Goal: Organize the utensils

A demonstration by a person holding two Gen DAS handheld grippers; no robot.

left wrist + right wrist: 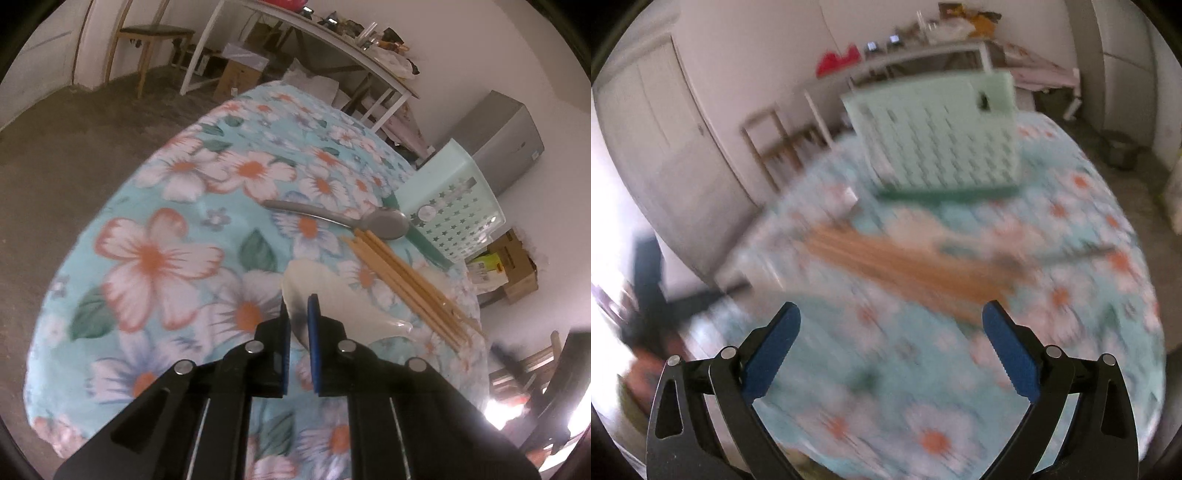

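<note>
Between left gripper [298, 308] pads: white spoon [325, 295].

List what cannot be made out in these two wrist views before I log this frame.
- Left wrist view: the left gripper is shut on a white spoon; its fingers hide the gripped part.
- Left wrist view: the mint basket interior is hidden by its own walls; contents unknown.
- Right wrist view: motion blur smears the chopsticks, so no count is possible.
- Right wrist view: the metal spoon is only a streak.
- The open right gripper holds nothing.
</note>
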